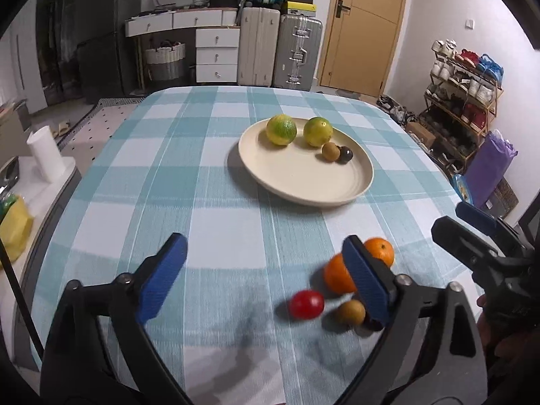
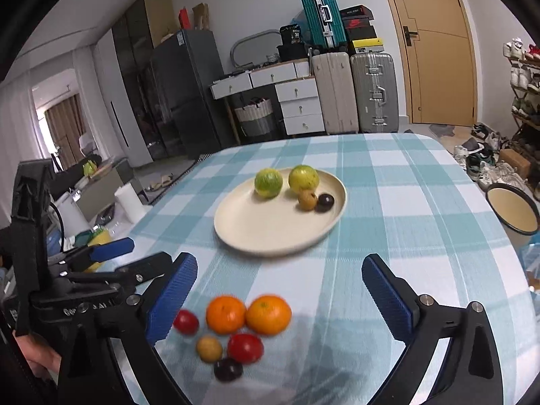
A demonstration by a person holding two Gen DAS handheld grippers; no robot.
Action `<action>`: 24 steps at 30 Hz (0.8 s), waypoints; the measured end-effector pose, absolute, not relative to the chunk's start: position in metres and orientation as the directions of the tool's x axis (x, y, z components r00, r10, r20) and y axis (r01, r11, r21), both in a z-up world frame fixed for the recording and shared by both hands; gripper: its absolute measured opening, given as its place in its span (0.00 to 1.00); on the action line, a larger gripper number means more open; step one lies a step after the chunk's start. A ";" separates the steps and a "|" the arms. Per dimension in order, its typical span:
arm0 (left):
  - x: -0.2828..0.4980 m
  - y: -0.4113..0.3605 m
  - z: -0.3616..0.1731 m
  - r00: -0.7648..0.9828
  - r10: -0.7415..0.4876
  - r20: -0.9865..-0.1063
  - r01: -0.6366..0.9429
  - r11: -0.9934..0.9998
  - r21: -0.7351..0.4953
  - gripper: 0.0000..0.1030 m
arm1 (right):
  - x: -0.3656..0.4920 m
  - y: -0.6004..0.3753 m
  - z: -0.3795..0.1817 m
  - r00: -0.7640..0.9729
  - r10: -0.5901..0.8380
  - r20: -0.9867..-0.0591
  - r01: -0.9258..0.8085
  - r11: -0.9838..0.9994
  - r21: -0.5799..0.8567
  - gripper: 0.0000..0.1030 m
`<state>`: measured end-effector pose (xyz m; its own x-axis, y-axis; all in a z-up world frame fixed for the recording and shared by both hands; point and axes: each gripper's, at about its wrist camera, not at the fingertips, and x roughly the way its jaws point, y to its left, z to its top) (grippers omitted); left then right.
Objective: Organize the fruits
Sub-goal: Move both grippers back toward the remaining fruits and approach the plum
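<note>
Left gripper (image 1: 265, 281): my fingers are spread wide and carry nothing, low over the near edge of the tabletop (image 1: 209, 202).
Right gripper (image 2: 280, 298): my fingers are likewise released and empty, bracketing the loose fruit.
Loose fruit, near edge: two oranges (image 2: 225, 314) (image 2: 268, 314) touching; two red tomatoes (image 2: 245, 348) (image 2: 186, 322); a small brown fruit (image 2: 209, 348); a dark plum-like fruit (image 2: 228, 369) nearest me.
Plate (image 2: 270, 233): cream, farther in toward the tabletop's middle, well apart from the loose cluster.
On the plate: two green-yellow citrus (image 2: 268, 182) (image 2: 303, 179), a brown fruit (image 2: 307, 199) and a dark fruit (image 2: 325, 202) at its far side; the near half is bare.
Step in hand, as I judge it: take one loose fruit.
Doing it well: centre one orange between my right fingers, close gently, avoid nudging its neighbour, then set it on the plate's bare near half.
</note>
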<state>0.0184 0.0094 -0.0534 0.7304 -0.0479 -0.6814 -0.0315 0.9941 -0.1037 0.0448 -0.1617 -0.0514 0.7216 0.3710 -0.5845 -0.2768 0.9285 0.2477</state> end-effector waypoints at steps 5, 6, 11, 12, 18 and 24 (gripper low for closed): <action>-0.005 0.003 -0.057 0.749 -0.061 -0.660 -0.015 0.994 -0.109 0.97 | 0.025 -0.167 -0.056 0.710 0.345 -0.614 -0.228 0.937 0.264 0.98; -0.010 0.001 -0.058 0.754 -0.066 -0.654 -0.007 0.994 -0.108 0.99 | 0.020 -0.168 -0.057 0.710 0.348 -0.613 -0.222 0.936 0.273 0.98; -0.028 -0.010 -0.068 0.758 -0.068 -0.648 0.032 0.997 -0.066 0.99 | 0.001 -0.167 -0.061 0.701 0.344 -0.624 -0.220 0.937 0.270 0.98; -0.031 -0.010 -0.071 0.755 -0.071 -0.652 0.035 0.997 -0.069 0.99 | -0.003 -0.166 -0.064 0.696 0.345 -0.629 -0.220 0.937 0.270 0.98; -0.038 0.000 -0.086 0.730 -0.111 -0.675 0.013 0.989 -0.148 0.99 | -0.016 -0.167 -0.078 0.672 0.367 -0.643 -0.221 0.928 0.298 0.98; -0.040 0.003 -0.104 0.701 -0.121 -0.703 0.005 0.986 -0.166 0.99 | -0.026 -0.163 -0.085 0.651 0.418 -0.633 -0.267 0.907 0.325 0.98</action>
